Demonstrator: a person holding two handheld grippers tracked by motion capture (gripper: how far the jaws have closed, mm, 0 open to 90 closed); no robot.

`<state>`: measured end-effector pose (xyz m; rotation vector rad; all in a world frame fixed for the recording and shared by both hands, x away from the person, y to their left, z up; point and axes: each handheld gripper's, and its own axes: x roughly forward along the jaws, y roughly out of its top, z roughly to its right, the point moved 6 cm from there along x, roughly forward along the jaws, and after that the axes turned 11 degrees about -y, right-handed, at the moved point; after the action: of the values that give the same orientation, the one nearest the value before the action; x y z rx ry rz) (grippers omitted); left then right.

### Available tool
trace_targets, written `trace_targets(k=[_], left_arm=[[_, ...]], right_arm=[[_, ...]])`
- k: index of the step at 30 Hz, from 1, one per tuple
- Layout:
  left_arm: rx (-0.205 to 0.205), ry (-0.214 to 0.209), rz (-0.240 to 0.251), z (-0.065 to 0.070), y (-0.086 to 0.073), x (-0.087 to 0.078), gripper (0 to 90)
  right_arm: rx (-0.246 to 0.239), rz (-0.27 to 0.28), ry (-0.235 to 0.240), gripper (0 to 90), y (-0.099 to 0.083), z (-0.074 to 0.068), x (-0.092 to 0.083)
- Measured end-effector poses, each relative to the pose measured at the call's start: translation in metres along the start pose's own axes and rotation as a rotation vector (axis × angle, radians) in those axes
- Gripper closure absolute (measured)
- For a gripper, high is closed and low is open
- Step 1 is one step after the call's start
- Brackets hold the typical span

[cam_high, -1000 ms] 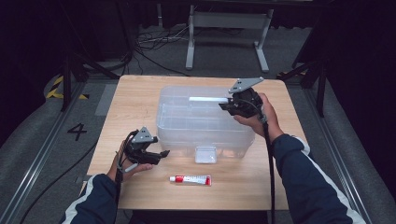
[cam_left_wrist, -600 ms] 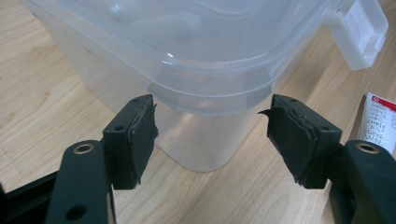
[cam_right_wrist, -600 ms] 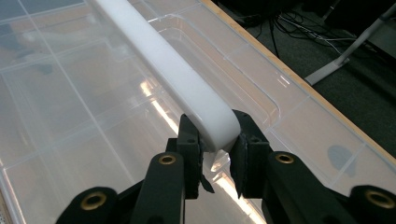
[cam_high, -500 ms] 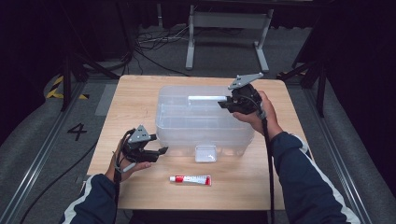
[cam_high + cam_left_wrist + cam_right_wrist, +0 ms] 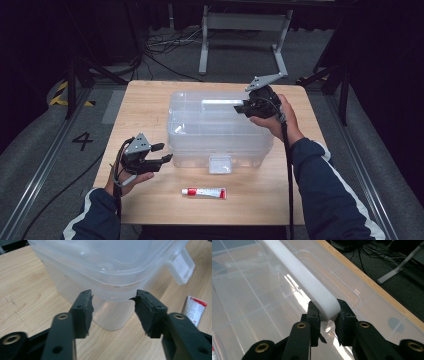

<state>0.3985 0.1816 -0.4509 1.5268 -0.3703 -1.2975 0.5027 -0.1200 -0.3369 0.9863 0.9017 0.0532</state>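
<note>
A clear plastic storage box (image 5: 220,131) sits in the middle of the wooden table (image 5: 300,190), lid on, with a white carry handle (image 5: 222,102) lying along the far part of the lid and a white latch (image 5: 220,163) hanging at the middle of its near wall. The right gripper (image 5: 242,108) reaches in from the right and is clamped on the right end of that handle; in the right gripper view the handle (image 5: 312,287) runs away from the camera and its rounded end sits squeezed between the two pads, a hold that looks meant to steady the lid or ready it for lifting. The left gripper (image 5: 165,153) hovers just beside the box's near left corner, its jaws standing apart with nothing between them; they have just been closing, and in the left gripper view the rounded corner of the box (image 5: 110,290) lies just beyond the tips, apparently untouched, though the angle makes the gap hard to judge. It seems lined up to catch the lid's edge or brace the corner. A small red-and-white tube (image 5: 204,192) lies flat on the table near the front edge, well clear of both tools and close to the latch, probably waiting to go inside.
</note>
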Motion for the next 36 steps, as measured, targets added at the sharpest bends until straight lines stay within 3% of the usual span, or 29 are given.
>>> trace_targets(k=[8, 11, 19, 24, 31, 33, 36], left_arm=[[0.008, -0.023, 0.006, 0.002, 0.005, 0.001, 66.7], [0.005, -0.030, 0.030, 0.001, 0.007, 0.001, 72.7], [-0.003, -0.001, 0.054, -0.001, 0.012, 0.000, 80.7], [0.015, 0.017, 0.051, -0.002, 0.015, 0.000, 84.4], [0.025, 0.024, 0.038, -0.003, 0.017, 0.001, 89.5], [0.029, 0.027, 0.035, -0.003, 0.018, 0.001, 89.9], [0.032, 0.028, 0.032, -0.004, 0.019, 0.001, 90.0]], right_arm=[[-0.004, -0.012, 0.000, 75.0, 0.005, 0.003, -0.001], [0.000, -0.013, -0.001, 75.0, 0.006, 0.003, -0.001], [0.005, -0.009, -0.011, 74.2, 0.008, 0.006, -0.002], [-0.013, 0.000, -0.036, 72.1, 0.011, 0.007, -0.004], [-0.031, 0.033, -0.079, 55.8, 0.010, 0.014, -0.020], [-0.025, 0.065, -0.058, 51.8, 0.009, 0.016, -0.026], [-0.013, 0.092, -0.065, 49.3, 0.004, 0.023, -0.036]])
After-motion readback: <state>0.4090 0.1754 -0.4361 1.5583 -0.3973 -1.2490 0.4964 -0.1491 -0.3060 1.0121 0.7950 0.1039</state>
